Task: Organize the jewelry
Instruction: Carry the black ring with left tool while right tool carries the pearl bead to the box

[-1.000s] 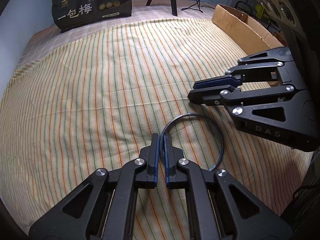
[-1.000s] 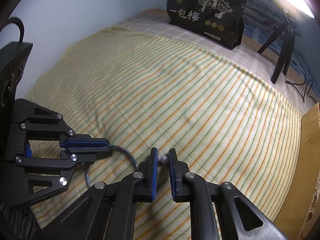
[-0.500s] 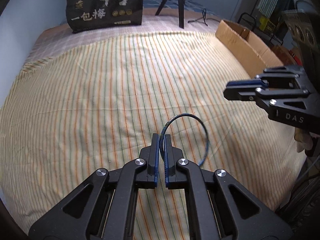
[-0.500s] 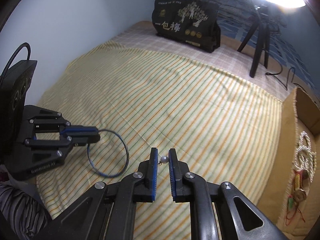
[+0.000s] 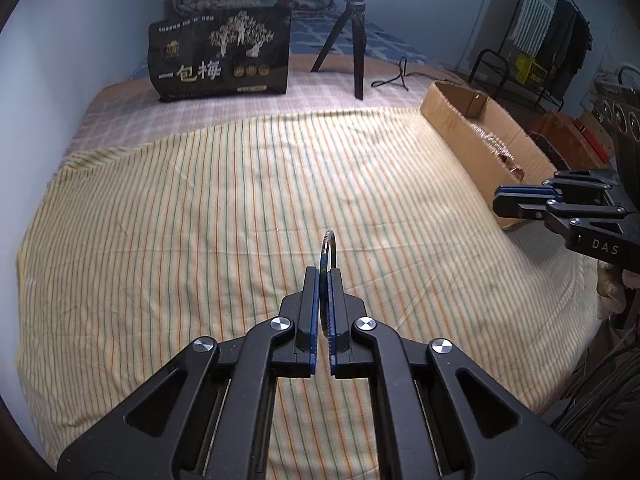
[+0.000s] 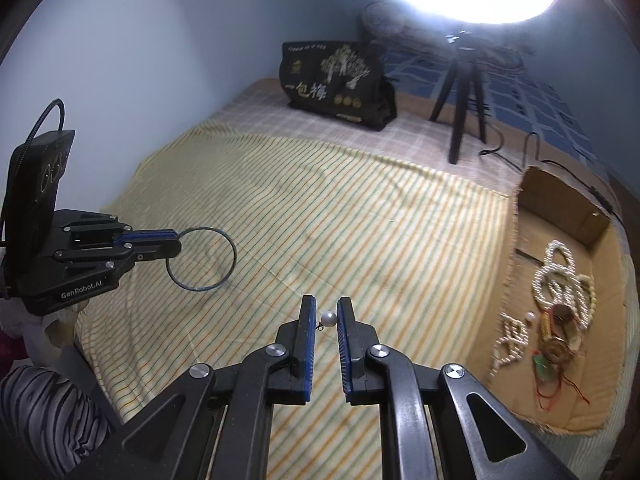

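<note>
My left gripper [image 5: 324, 276] is shut on a thin blue bangle [image 5: 329, 246], seen edge-on and held above the striped bedspread [image 5: 200, 220]. From the right wrist view that bangle [image 6: 202, 258] hangs as a full ring from the left gripper [image 6: 176, 242] at the left. A small white pearl earring [image 6: 329, 318] is pinched between the tips of my right gripper [image 6: 326, 312], also off the cloth. In the left wrist view the right gripper [image 5: 500, 198] is at the far right, near the cardboard box [image 5: 472, 132].
The open cardboard box [image 6: 568, 216] at the right holds pearl strands [image 6: 560, 276], a loose pearl and red-corded pieces [image 6: 554, 352]. A black printed bag [image 5: 220, 56] and a ring-light tripod [image 5: 352, 36] stand at the back. A striped sleeve [image 6: 40, 412] is low left.
Both grippers have risen off the bedspread with their pieces. The right gripper has moved right toward the box, whose contents have come into view. The bangle has turned edge-on to the left camera.
</note>
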`<action>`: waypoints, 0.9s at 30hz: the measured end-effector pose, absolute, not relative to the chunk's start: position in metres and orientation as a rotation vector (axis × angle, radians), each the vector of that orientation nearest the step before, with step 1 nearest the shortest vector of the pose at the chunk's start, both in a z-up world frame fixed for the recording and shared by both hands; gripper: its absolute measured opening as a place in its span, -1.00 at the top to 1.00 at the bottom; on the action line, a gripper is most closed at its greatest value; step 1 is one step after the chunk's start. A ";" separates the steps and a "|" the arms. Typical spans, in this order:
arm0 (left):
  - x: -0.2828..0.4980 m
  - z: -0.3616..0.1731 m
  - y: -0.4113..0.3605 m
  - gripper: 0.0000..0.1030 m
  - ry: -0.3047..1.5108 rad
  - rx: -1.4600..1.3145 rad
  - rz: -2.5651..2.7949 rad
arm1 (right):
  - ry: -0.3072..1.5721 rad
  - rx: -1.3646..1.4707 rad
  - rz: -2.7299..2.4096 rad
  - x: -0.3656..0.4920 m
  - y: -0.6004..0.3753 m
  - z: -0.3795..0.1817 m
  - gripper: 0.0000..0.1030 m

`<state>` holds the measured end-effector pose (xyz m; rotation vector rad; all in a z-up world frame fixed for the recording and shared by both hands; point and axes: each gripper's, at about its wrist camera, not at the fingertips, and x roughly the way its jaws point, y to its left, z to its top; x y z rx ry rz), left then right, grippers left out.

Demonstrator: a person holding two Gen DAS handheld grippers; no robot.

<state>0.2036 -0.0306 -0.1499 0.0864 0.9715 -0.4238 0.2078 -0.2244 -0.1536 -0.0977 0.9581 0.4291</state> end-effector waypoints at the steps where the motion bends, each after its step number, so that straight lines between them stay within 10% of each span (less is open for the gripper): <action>1: 0.203 -0.146 -0.032 0.98 0.964 0.086 -0.428 | 0.953 -0.089 0.423 0.205 -0.229 -0.150 0.84; 27: 0.213 -0.077 -0.146 0.98 0.838 0.062 -0.625 | 0.872 0.028 0.178 0.168 -0.372 -0.101 0.84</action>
